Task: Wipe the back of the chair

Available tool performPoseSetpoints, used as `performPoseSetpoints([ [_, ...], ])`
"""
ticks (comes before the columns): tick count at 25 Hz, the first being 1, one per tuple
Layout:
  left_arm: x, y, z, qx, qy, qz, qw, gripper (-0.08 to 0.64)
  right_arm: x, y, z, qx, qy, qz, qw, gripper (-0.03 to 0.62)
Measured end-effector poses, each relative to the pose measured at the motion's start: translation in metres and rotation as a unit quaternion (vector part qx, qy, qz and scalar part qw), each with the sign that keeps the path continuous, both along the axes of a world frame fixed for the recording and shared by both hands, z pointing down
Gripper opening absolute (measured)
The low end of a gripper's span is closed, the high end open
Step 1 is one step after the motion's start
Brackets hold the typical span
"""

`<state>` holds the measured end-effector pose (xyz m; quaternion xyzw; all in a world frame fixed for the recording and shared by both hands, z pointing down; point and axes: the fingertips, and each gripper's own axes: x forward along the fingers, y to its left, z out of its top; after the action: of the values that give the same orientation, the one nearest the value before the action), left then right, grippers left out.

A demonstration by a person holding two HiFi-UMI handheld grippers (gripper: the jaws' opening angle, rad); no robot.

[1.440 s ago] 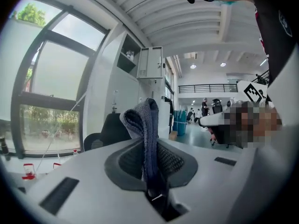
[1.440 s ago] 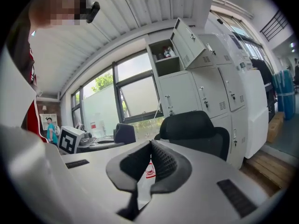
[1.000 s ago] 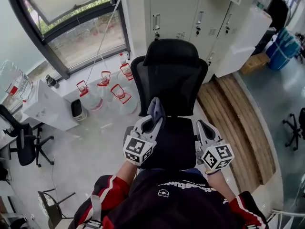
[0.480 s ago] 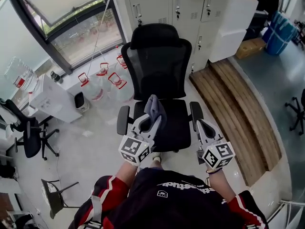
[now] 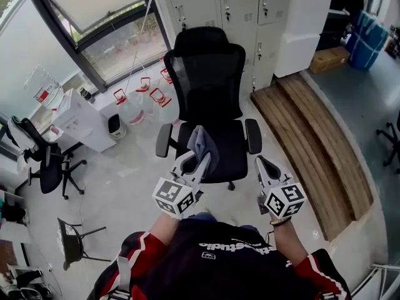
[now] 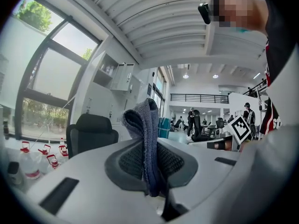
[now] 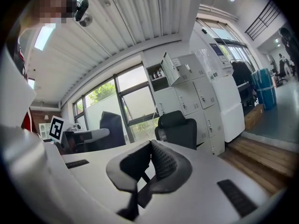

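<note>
A black office chair stands in front of me, its mesh back (image 5: 209,83) upright and facing me across the seat (image 5: 219,149). My left gripper (image 5: 196,158) is held over the seat's front left, shut on a folded grey-blue cloth (image 5: 204,144) that sticks up between the jaws. In the left gripper view the cloth (image 6: 145,129) rises from the left gripper (image 6: 149,158), with the chair (image 6: 91,132) some way off at the left. My right gripper (image 5: 263,164) hangs by the seat's front right corner, shut with nothing in it. The right gripper view shows the right gripper (image 7: 150,147) and the chair (image 7: 180,129) beyond.
Water jugs with red handles (image 5: 150,95) stand on the floor left of the chair, under the window. Grey lockers (image 5: 231,5) are behind it and wooden planks (image 5: 306,130) lie to the right. A white cabinet (image 5: 78,120) and another black chair (image 5: 44,161) are at the left.
The chair now lies farther from me and more of the floor shows before it. Both grippers keep their places in view, the left still on the cloth.
</note>
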<state>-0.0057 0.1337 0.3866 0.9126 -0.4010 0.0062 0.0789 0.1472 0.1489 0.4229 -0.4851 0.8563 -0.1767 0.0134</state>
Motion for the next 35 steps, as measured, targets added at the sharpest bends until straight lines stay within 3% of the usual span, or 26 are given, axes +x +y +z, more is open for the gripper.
performPoseSetpoints([
  [8,-0.021,0.055,-0.020,0.018,0.001,0.012,0.9998,0.057,-0.019,0.060,-0.009,0.000,0.005,0.011,1.000,0.015],
  [17,-0.126,0.159,-0.036,0.035,-0.017,-0.006,0.9992,0.057,-0.101,0.165,-0.040,0.035,0.039,0.023,0.998,0.015],
  [24,-0.177,0.245,-0.041,0.049,-0.016,-0.001,0.9987,0.057,-0.155,0.251,-0.048,0.050,0.054,0.026,0.997,0.015],
  [35,-0.204,0.319,-0.029,0.048,-0.003,0.016,0.9987,0.057,-0.184,0.329,-0.043,0.052,0.085,0.043,0.994,0.014],
])
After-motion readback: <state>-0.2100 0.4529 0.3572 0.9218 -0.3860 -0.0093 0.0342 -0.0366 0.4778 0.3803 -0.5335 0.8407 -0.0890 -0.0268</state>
